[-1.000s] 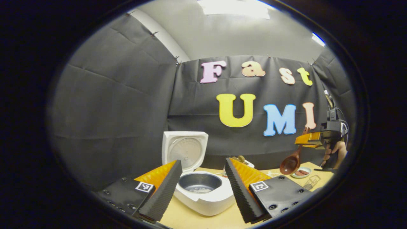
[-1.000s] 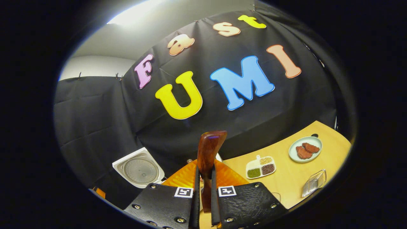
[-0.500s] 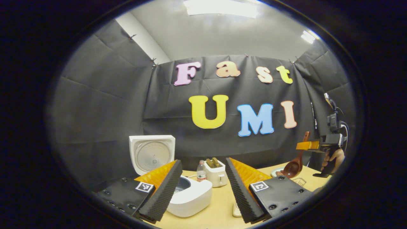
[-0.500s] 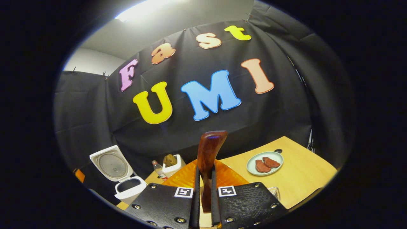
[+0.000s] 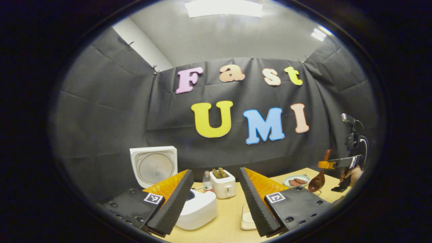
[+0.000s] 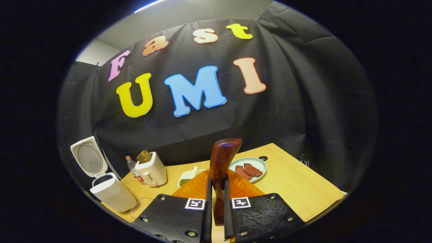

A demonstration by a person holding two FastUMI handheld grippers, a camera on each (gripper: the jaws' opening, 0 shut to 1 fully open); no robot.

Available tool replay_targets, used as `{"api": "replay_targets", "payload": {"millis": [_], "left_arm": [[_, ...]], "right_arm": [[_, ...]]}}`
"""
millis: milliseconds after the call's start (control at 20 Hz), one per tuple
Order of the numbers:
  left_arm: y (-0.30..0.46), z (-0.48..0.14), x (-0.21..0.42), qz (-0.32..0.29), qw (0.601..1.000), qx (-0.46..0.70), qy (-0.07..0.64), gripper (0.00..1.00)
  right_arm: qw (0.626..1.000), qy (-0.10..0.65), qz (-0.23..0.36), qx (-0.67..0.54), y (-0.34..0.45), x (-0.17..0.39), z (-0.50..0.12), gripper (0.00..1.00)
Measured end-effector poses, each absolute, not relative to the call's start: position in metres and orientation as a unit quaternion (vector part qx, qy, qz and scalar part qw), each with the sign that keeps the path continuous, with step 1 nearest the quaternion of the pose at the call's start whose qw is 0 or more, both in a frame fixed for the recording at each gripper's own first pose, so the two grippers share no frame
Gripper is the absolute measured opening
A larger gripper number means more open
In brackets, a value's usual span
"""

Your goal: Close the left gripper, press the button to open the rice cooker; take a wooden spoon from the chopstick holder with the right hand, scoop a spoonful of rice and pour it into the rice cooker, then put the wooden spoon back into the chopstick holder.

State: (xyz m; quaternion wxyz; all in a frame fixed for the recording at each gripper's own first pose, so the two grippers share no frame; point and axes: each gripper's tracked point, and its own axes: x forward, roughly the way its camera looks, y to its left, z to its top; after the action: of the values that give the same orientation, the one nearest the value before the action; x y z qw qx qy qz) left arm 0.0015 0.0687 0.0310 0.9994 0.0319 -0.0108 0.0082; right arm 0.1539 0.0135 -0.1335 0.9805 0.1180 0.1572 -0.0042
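The white rice cooker [image 5: 199,209] stands on the table with its lid [image 5: 153,165] up, partly behind my left fingers. My left gripper [image 5: 215,175] is open and holds nothing. Far to the right, my right gripper [image 5: 337,164] is shut on a dark wooden spoon [image 5: 319,182], whose bowl hangs down just over the table beside a plate. In the right gripper view, the right gripper [image 6: 217,184] clamps the spoon handle [image 6: 222,158], which sticks up between the fingers. The open cooker [image 6: 113,194] sits far off at the left.
A white toaster [image 5: 222,182] and a small water bottle [image 5: 207,184] stand behind the cooker. A plate of meat [image 6: 248,168] and a divided dish of grains [image 6: 187,175] lie on the wooden table [image 6: 297,189]. A hand [image 5: 351,173] holds the right gripper.
My left gripper has drawn back from the cooker, which now sits lower left. The right gripper has carried the spoon rightward and down toward the table, away from the cooker.
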Motion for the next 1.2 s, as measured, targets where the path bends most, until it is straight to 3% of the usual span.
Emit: {"api": "replay_targets", "payload": {"millis": [450,550,600,650,700,750,850,1200], "left_arm": [[0.077,0.047,-0.011,0.031,0.997,0.059,-0.027,0.93],[0.079,0.046,-0.011,0.031,0.997,0.063,-0.026,0.92],[0.079,0.047,-0.011,0.029,0.997,0.064,-0.028,0.92],[0.08,0.047,-0.01,0.03,0.997,0.064,-0.029,0.92],[0.083,0.047,-0.008,0.032,0.997,0.063,-0.031,0.92],[0.086,0.047,-0.007,0.034,0.997,0.061,-0.031,0.92],[0.095,0.044,-0.002,0.046,0.997,0.059,-0.029,0.92],[0.153,0.023,0.055,0.099,0.993,0.064,0.014,0.92]], "right_arm": [[0.971,0.202,-0.031,0.121,-0.002,0.166,-0.183,0.14],[0.971,0.197,-0.026,0.132,0.0,0.17,-0.186,0.18],[0.972,0.192,-0.026,0.135,-0.001,0.168,-0.179,0.33],[0.973,0.189,-0.033,0.127,-0.005,0.162,-0.175,0.34],[0.975,0.187,-0.034,0.117,-0.005,0.163,-0.173,0.5],[0.977,0.182,-0.037,0.105,-0.006,0.161,-0.168,0.59],[0.982,0.163,-0.046,0.082,-0.008,0.155,-0.149,1.0],[0.992,0.122,-0.025,0.029,0.013,0.135,-0.085,1.0]]}}
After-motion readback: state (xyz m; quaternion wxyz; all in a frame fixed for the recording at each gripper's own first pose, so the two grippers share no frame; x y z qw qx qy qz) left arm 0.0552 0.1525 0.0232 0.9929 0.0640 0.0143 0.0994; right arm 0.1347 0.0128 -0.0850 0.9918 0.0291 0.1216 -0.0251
